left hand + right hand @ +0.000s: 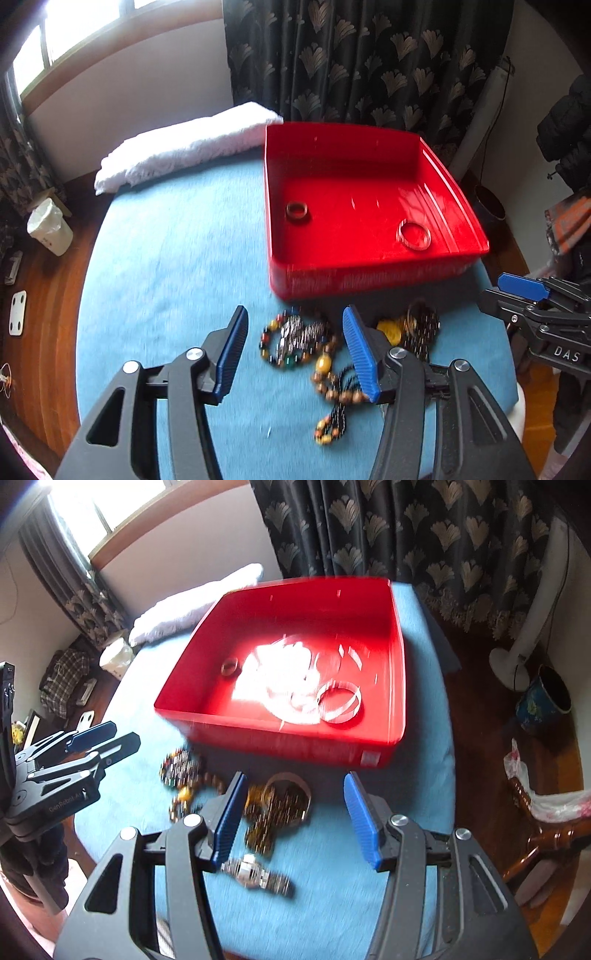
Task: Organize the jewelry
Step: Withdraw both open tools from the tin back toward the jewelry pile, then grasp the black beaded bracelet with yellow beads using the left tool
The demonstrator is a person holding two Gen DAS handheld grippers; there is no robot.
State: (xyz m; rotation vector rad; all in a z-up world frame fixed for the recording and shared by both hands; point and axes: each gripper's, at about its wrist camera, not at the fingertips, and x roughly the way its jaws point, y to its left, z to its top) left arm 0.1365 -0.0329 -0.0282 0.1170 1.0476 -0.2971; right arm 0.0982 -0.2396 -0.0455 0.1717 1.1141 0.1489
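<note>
A red tray (369,280) (258,734) stands on the blue cloth. It holds a small dark ring (296,212) (229,667) and a pale bangle (413,235) (339,700). A pile of jewelry lies in front of the tray: a multicolour bead bracelet (291,341), an amber bead necklace (327,373), dark bangles (423,325) (286,801) and a silver watch (255,873). My left gripper (293,345) is open above the bead bracelet. My right gripper (293,812) is open above the dark bangles; it also shows in the left wrist view (517,291).
A white folded towel (184,147) lies at the back left of the table. A dark patterned curtain (369,55) hangs behind. A white bin (50,225) stands on the wooden floor at left. A fan stand (517,653) and a blue pot (543,698) stand at right.
</note>
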